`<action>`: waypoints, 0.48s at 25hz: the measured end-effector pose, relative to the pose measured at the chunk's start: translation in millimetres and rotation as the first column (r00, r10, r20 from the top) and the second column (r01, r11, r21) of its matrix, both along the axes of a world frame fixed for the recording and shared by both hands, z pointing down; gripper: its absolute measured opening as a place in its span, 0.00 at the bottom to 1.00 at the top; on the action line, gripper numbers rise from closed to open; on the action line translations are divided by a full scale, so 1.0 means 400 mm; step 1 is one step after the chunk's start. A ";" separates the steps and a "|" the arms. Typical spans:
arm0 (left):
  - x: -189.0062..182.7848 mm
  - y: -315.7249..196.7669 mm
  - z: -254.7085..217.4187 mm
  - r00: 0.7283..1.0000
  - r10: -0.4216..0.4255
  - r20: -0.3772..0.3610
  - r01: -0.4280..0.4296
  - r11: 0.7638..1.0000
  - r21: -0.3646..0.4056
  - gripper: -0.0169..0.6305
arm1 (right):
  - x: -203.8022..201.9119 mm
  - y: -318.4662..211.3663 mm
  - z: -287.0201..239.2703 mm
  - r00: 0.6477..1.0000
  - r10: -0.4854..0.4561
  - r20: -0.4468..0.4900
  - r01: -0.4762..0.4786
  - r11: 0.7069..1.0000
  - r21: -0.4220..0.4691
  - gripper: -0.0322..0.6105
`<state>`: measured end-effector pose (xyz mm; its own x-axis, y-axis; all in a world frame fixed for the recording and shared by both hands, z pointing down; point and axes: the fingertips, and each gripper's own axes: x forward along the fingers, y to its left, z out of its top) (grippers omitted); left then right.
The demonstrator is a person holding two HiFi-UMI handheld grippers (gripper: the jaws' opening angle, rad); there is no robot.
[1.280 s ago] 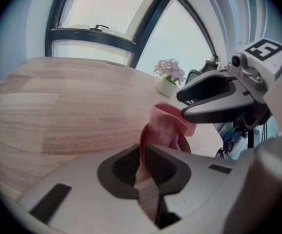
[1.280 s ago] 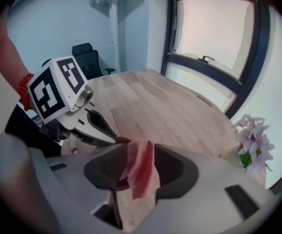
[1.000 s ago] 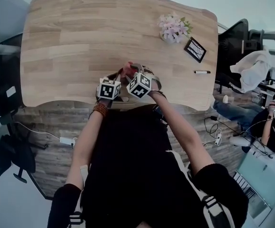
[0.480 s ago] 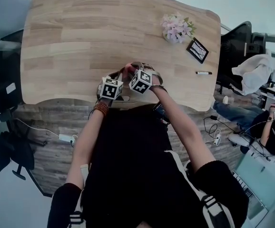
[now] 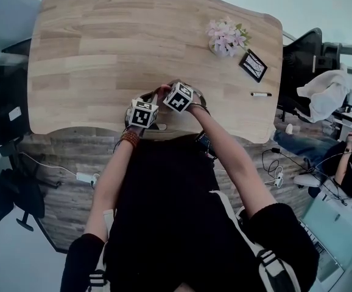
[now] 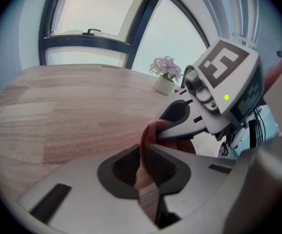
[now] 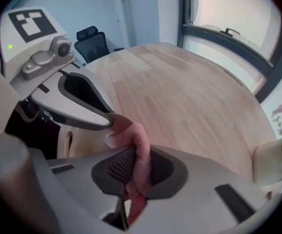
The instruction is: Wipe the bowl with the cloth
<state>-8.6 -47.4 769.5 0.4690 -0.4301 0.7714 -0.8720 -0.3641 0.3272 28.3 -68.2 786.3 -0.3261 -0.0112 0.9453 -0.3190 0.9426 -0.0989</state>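
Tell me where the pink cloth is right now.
The cloth is near the middle of the table's front edge in the head view. The left claw and the right claw both pinch it; the right's jaws have just been closing on it.

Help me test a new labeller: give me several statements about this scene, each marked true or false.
1. The right claw is empty. False: its jaws have just been closing and now pinch the pink knitted cloth.
2. The left claw grips that same cloth. True.
3. Pink flowers in a white pot stand on the light wooden table. True.
4. The black marker pen stands in the pot. False: it lies flat on the table.
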 end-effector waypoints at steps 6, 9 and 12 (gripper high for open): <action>-0.006 -0.022 -0.086 0.997 0.035 -0.073 -0.032 0.998 0.052 0.09 | -0.020 -0.031 -0.117 0.994 -0.074 0.076 0.057 0.977 0.208 0.09; -0.034 -0.069 -0.208 0.994 0.056 -0.098 -0.037 0.983 0.182 0.09 | -0.052 -0.079 -0.280 0.983 -0.129 0.134 0.058 0.897 0.438 0.09; -0.054 -0.120 -0.365 0.994 0.101 -0.037 -0.082 0.935 0.344 0.10 | -0.078 -0.112 -0.458 0.971 -0.184 0.154 0.044 0.769 0.638 0.09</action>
<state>-30.1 -95.4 623.6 0.5556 -0.6164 0.5579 -0.8140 -0.5399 0.2142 -2.7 -112.9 603.2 -0.5403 -0.5276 0.6555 -0.2444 0.8438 0.4777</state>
